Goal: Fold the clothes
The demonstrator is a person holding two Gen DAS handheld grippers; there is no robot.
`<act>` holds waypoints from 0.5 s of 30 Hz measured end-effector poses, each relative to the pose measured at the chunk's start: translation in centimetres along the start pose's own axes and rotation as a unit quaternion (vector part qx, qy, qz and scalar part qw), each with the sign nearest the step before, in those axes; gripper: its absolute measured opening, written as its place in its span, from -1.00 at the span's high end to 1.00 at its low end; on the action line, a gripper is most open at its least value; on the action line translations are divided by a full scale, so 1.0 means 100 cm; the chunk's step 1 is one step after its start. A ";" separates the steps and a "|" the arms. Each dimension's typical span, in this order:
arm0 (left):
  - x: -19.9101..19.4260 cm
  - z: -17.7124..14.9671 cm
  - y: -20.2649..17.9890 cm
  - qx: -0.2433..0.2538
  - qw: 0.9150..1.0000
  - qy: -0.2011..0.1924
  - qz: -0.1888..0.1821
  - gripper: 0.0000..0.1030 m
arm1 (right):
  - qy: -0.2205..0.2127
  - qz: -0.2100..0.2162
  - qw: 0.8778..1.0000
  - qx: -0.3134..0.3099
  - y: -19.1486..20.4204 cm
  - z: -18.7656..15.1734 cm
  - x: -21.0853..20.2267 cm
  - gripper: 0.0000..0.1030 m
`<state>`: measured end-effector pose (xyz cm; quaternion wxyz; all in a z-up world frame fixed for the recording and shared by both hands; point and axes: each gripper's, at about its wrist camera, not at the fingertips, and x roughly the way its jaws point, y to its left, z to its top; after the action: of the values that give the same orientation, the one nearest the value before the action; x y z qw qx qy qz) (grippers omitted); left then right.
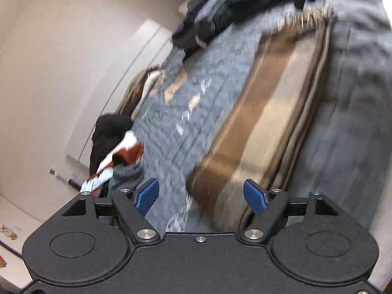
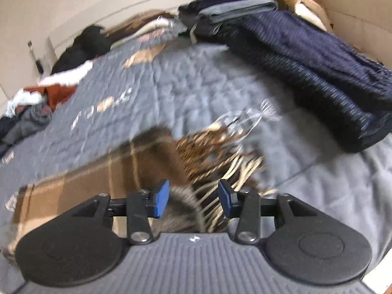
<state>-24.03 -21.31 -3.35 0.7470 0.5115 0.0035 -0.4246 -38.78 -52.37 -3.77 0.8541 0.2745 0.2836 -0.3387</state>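
We logged the brown-and-tan striped woven scarf with fringed ends (image 2: 80,186) lying lengthwise as a long flat band on the grey quilted bedspread (image 2: 171,90), its layers stacked at the long edge in the left wrist view. Both views were motion-blurred.

The left gripper (image 1: 203,197) stood wide open over one end of the scarf, holding nothing. The right gripper (image 2: 193,197) stood moderately open over the fringed end, fringe strands between the blue pads (image 2: 161,198); we saw no clamp on the cloth.

Risks, in our judgement: a pinch at the fringe could catch loose strands only, so the end would slip or skew; a crinkled clear plastic wrapper (image 2: 247,120) touching the fringe could be dragged along.

Room: open bedspread lay left of the scarf. A folded dark navy knit garment (image 2: 318,73) bounded the right, well apart; a jumbled pile of black, rust and white clothes (image 2: 49,90) lined the far-left edge.
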 end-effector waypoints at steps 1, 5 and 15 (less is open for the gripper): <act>-0.004 0.005 0.001 -0.006 1.000 -0.007 -0.004 -0.46 | -0.003 0.000 1.000 -0.002 -0.004 0.003 -0.002 0.15; 0.005 0.055 -0.026 -0.006 0.998 -0.043 -0.034 -0.47 | -0.003 -0.011 0.999 -0.047 -0.005 0.004 -0.008 0.14; 0.062 0.104 -0.097 0.058 0.994 -0.057 -0.079 -0.46 | 0.034 0.014 0.988 -0.148 0.014 -0.018 0.002 0.14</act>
<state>-30.70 -34.28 -8.47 0.6788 0.5274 -0.0232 -0.5104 -38.16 -50.41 -4.71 0.8799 0.1599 0.3554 -0.2719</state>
